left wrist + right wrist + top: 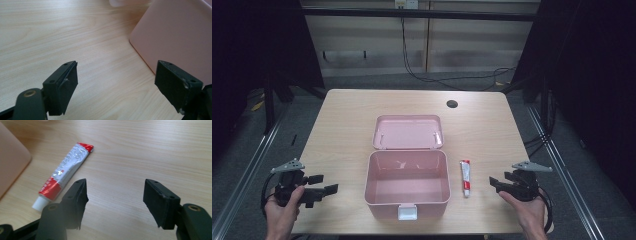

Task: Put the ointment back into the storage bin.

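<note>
Both the left gripper (323, 189) and right gripper (496, 184) are held wide-jawed (nothing gripped) flanking the open pink box (407, 192), the tube (466, 178) seemingly being lined up

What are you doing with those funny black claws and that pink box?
A person sits at a wooden table, holding a hand-held gripper in each hand. The left hand-held gripper and the right hand-held gripper are both open and hold nothing. Between them stands a pink box, lid flipped back, and it looks empty inside. A small red and white tube lies on the table beside the box, near the right one. Nothing is picked up yet.
</note>
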### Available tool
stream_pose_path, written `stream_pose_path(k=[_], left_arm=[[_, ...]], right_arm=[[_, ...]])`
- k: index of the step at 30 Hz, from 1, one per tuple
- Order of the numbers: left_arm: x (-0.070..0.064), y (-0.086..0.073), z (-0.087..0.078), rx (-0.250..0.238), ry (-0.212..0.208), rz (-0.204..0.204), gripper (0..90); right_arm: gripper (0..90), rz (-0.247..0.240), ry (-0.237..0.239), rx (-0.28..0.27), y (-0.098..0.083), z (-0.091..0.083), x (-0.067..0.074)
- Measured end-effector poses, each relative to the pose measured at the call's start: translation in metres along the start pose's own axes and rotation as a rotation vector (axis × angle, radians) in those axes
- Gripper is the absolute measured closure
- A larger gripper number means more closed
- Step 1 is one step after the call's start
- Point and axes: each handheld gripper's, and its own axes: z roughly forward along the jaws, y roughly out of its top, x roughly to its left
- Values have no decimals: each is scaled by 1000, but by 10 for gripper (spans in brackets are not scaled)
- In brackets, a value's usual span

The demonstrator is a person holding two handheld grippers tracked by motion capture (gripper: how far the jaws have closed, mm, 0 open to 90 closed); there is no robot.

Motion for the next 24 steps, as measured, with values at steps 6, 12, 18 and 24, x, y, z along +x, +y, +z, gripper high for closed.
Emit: stream_pose_path(k=[6,12,18,24], left_arm=[[0,0,0,-1,0,-2,185],[0,0,0,0,-1,1,185],[1,0,1,6,4,-2,185],[0,0,1,10,3,3,185]], right_arm=[[390,23,44,-18,5,-6,0],[409,-6,72,-12,11,-11,8],[453,-2,84,-53,16,-12,5],[522,-38,116,-49,24,-14,14]])
